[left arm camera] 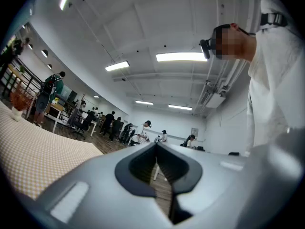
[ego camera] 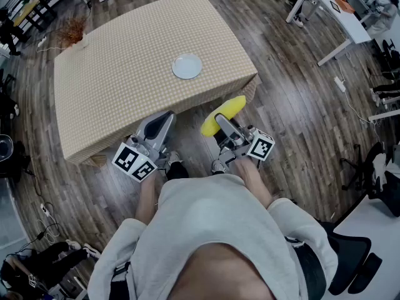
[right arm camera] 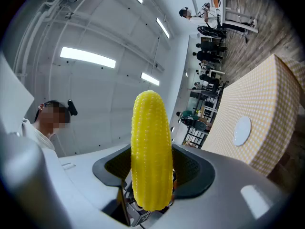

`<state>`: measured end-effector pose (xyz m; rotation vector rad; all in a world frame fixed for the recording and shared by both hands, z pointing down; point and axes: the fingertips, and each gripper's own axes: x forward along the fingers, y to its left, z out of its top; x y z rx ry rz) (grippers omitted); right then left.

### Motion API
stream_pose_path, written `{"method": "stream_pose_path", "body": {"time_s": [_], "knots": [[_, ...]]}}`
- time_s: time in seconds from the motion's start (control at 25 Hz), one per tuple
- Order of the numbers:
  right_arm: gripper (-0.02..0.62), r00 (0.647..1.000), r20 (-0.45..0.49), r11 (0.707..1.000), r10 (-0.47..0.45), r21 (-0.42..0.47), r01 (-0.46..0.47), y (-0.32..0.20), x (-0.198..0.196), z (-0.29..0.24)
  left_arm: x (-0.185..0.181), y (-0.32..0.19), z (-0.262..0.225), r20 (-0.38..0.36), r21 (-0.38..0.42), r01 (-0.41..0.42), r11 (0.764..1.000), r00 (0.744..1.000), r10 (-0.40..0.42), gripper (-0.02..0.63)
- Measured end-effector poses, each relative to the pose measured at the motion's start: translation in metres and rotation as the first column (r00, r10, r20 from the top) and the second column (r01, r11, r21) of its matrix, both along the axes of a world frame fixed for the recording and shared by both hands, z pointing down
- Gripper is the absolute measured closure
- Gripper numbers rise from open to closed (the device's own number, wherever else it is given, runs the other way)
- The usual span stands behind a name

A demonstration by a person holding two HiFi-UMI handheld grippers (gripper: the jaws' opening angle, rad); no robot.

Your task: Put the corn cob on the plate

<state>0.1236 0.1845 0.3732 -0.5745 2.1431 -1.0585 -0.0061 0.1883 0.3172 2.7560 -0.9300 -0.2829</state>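
A yellow corn cob [right arm camera: 151, 149] stands lengthwise between the jaws of my right gripper [right arm camera: 152, 175], which is shut on it. In the head view the corn cob [ego camera: 224, 114] sticks out past the right gripper [ego camera: 225, 127], off the table's near edge and over the floor. The white plate [ego camera: 187, 66] lies near the middle of the checked table [ego camera: 125, 74]; the plate [right arm camera: 241, 130] also shows small in the right gripper view. My left gripper [ego camera: 159, 125] is at the table's near edge, its jaws closed together with nothing between them; the left gripper [left arm camera: 159, 175] faces into the room.
A dried-plant bunch [ego camera: 74, 31] sits at the table's far left corner. Desks [ego camera: 331, 11] and office chairs [ego camera: 369, 167] stand to the right on the wood floor. Several people [left arm camera: 50, 92] stand at desks far across the room.
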Motion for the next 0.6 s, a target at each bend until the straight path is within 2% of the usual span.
{"method": "stream_pose_path", "body": {"time_s": [0.32,0.6], "knots": [[0.337,1.000,-0.008,1.000,0.005,0.002,-0.005,0.000,-0.023,0.000,-0.020,0.002,0.004,-0.001,-0.004,-0.004,1.000,1.000,0.004,0.597],[0.337,0.998,-0.055,1.000,-0.024,-0.008,0.023,0.007,-0.028,0.005,-0.010,0.008,0.009,0.002,-0.015,-0.025,1.000,1.000,0.025,0.597]]}}
